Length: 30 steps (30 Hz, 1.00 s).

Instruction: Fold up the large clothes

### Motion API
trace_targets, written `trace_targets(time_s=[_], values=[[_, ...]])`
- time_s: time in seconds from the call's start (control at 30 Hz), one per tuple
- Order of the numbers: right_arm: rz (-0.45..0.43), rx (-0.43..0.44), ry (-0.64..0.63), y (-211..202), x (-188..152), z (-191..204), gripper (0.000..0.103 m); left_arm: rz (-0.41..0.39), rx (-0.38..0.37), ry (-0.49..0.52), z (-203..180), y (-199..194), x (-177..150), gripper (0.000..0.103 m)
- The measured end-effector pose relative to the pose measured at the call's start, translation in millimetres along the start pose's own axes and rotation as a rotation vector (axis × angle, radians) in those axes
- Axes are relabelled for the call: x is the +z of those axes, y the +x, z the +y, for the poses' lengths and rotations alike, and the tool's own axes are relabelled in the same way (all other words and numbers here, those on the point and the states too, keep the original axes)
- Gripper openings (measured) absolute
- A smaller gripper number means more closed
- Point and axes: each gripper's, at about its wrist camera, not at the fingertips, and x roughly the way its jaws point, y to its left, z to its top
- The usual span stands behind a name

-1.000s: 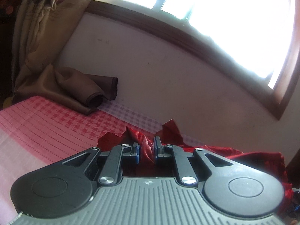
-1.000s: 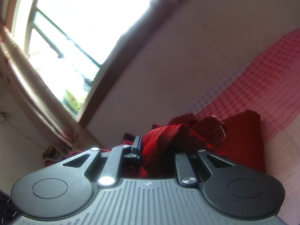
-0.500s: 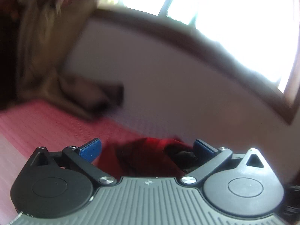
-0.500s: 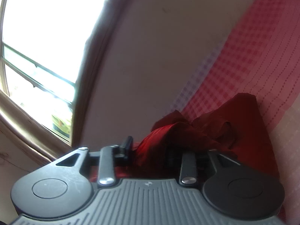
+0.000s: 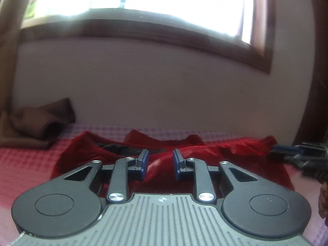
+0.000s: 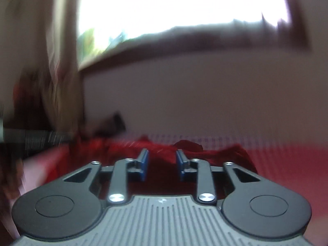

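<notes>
left gripper [image 5: 159,165] jaws narrowly parted and closing, red fabric seen between the blue pads, contact not clear; right gripper [image 6: 162,166] likewise closing over the cloth, pads apart, view blurred; red garment [image 5: 205,151] lies crumpled along the bed's far edge by the wall, on the pink checked sheet [image 5: 24,164]; left view alone shows a brown cloth [image 5: 39,123] at the far left corner and the other gripper at the right.
</notes>
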Motion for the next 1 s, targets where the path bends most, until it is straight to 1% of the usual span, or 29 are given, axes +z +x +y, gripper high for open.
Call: trace_targets(time_s=[0.03,0.13,0.2,0.27,0.3,0.37,0.4,0.5,0.53,0.6,0.73,0.93,1.0], values=[[0.024,-0.007,-0.072,9,-1,11,0.024,0.001,0.001,0.03,-4,7,0,0.026],[0.084,-0.04,-0.192,36,-4,27,0.021,0.031,0.011,0.083,-12,34,3,0.026],[0.104,-0.057,-0.229,53,-4,27,0.02,0.051,0.026,0.094,-10,51,5,0.026],[0.118,-0.073,-0.233,69,-3,24,0.02,0.075,0.056,0.098,-4,72,5,0.026],[0.126,-0.078,-0.231,77,-4,20,0.02,0.1,0.076,0.098,1,86,3,0.026],[0.138,-0.074,-0.218,88,-6,14,0.019,0.141,0.115,0.08,12,102,-4,0.026],[0.148,-0.074,-0.215,94,-9,12,0.019,0.159,0.123,0.059,19,110,-9,0.027],[0.167,-0.06,-0.205,106,-18,8,0.018,0.204,0.116,-0.042,41,125,-23,0.033],[0.172,-0.052,-0.194,109,-22,4,0.017,0.202,0.11,-0.067,45,127,-27,0.033],[0.175,-0.04,-0.169,115,-30,2,0.017,0.198,0.111,-0.07,47,131,-31,0.033],[0.197,-0.028,-0.134,130,-43,-4,0.016,0.222,0.102,-0.103,47,138,-36,0.033],[0.195,-0.002,0.0,141,-58,-19,0.015,0.232,0.069,-0.174,56,149,-42,0.034],[0.19,0.026,0.082,144,-61,-29,0.015,0.228,0.057,-0.197,59,151,-44,0.034]])
